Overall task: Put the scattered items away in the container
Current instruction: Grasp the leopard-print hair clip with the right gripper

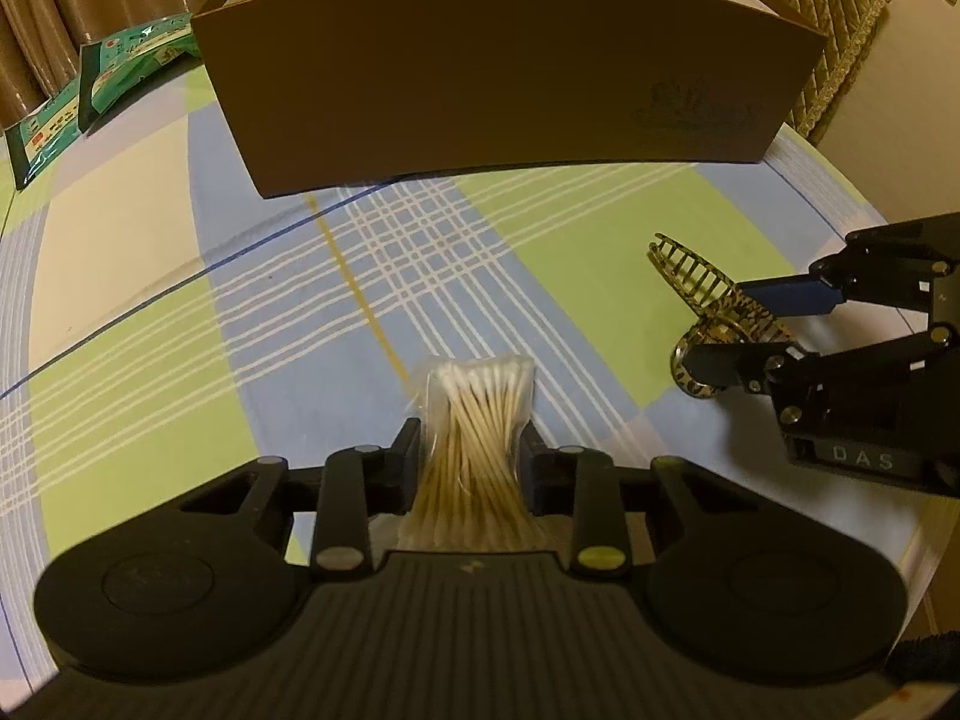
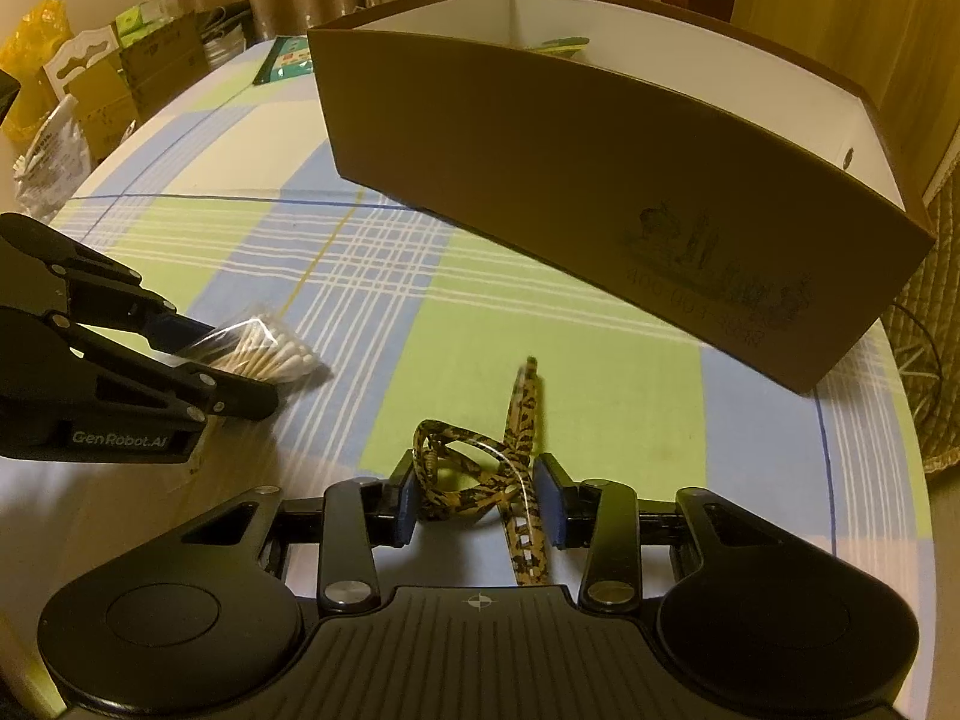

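1. While clamped on a clear plastic bag of wooden cotton swabs [image 1: 474, 414], left gripper [image 1: 471, 456] sits low over checked cloth [image 1: 150, 360].
2. Right gripper [image 2: 477, 495] brackets leopard-print plastic hair claw [image 2: 480, 480], contact unclear.
3. Brown cardboard box [image 1: 510, 72] at 12 o'clock; green packets [image 1: 90, 96] at 10.

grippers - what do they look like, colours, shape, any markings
Both are matte black, with two round discs flanking a ribbed centre plate, silver rivets on the linkage bars and blue fingers. The left gripper carries white "GenRobot.AI" lettering on its side; the right gripper shows "DAS". No cables or sleeves are visible.
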`<control>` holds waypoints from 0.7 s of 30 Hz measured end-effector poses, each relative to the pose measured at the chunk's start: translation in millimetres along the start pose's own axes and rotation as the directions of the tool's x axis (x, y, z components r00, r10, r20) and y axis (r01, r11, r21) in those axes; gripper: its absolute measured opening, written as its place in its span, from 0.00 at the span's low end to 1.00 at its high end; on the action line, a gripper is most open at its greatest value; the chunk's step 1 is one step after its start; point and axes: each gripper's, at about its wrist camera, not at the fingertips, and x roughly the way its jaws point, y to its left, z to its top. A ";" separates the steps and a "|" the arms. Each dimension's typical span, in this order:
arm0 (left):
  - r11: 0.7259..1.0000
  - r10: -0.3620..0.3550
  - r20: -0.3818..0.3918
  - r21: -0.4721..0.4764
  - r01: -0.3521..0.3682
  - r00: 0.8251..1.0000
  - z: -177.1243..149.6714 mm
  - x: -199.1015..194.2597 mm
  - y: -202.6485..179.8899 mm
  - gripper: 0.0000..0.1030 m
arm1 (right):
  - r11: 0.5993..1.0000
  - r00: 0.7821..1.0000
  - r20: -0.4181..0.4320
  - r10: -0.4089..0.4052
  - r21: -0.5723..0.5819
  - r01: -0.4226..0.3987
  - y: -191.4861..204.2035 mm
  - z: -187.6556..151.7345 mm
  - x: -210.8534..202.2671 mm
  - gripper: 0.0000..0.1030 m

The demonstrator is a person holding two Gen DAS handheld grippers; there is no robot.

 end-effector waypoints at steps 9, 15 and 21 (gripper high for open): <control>1.000 0.005 0.000 -0.022 -0.005 1.000 0.5 -0.2 -0.3 0.28 | 0.999 0.999 0.002 0.042 0.017 -0.042 -3.3 -0.9 7.2 0.39; 1.000 0.010 0.003 -0.013 -0.010 1.000 1.8 0.2 -2.9 0.26 | 0.999 0.999 0.009 0.033 0.018 -0.033 -1.9 -1.7 5.4 0.38; 1.000 0.006 0.007 -0.027 -0.006 1.000 0.6 -2.4 0.0 0.22 | 0.999 0.999 0.036 0.030 0.039 -0.031 -4.4 -2.1 -6.8 0.38</control>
